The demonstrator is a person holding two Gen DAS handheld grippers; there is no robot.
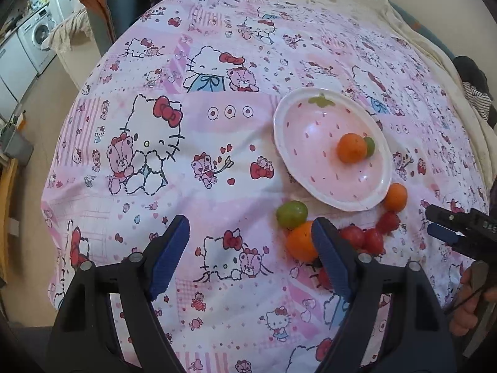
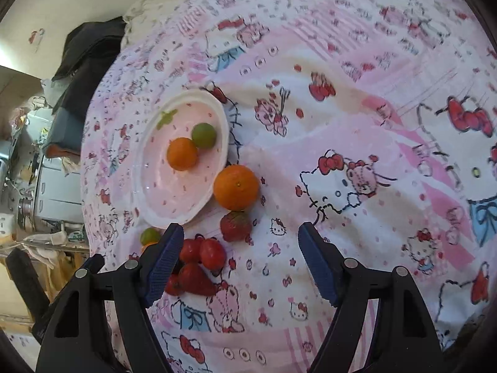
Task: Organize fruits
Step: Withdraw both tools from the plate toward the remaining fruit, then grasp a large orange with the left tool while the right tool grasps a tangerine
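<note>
Both tongs [image 1: 250, 255] [image 2: 240, 258] wide, empty; plate [image 2: 149, 211] holds one orange [image 2: 182, 154], one lime [image 2: 203, 135]

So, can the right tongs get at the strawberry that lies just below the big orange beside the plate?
Probably yes. The right tongs stand open and empty, and the strawberry lies just ahead between the fingers. Nothing covers it, though the orange touches it from behind.
</note>
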